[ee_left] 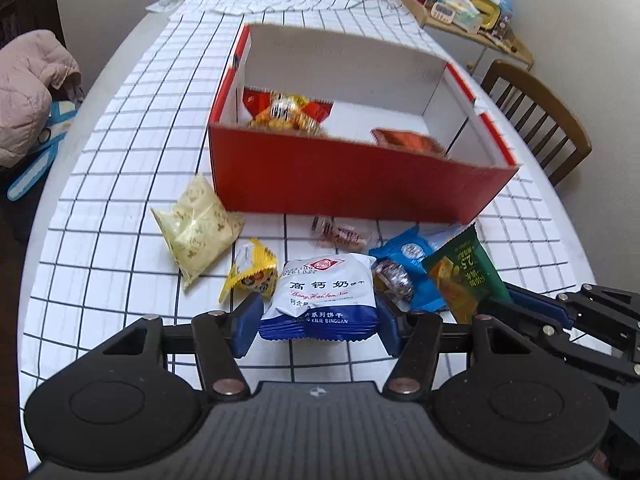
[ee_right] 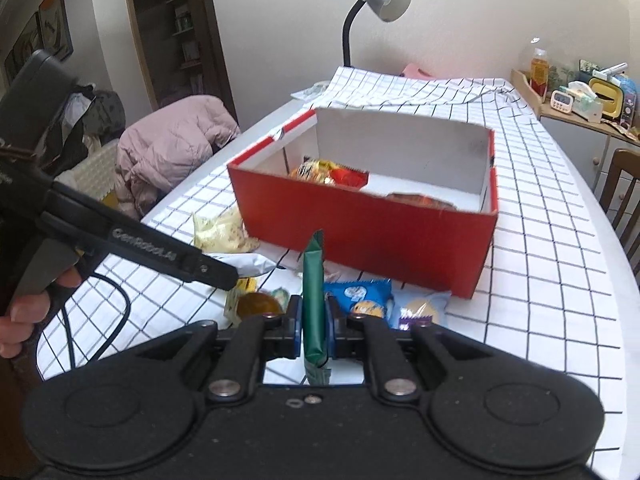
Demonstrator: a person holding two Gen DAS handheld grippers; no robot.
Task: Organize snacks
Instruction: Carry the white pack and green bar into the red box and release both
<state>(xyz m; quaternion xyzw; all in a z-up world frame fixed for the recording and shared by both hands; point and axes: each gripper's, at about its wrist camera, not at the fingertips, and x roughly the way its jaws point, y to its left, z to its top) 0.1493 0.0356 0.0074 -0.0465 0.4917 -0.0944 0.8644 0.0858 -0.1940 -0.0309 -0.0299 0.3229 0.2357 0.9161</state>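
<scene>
My left tongs (ee_left: 318, 326) clamp the white-and-blue biscuit packet (ee_left: 322, 300) by its sides, low over the surface (ee_left: 120, 184). My right tongs (ee_right: 314, 326) pinch the green snack packet (ee_right: 313, 292) edge-on, narrow around it. The red box (ee_left: 352, 184) sits just beyond the loose snacks, with a few packets already inside. To do this well, I judge each packet should clear the near wall before I let go, one hand at a time so the two don't crowd each other. The pale yellow bag (ee_left: 196, 226), small yellow packet (ee_left: 252, 274) and blue packet (ee_left: 412, 256) lie waiting in front of the box.
</scene>
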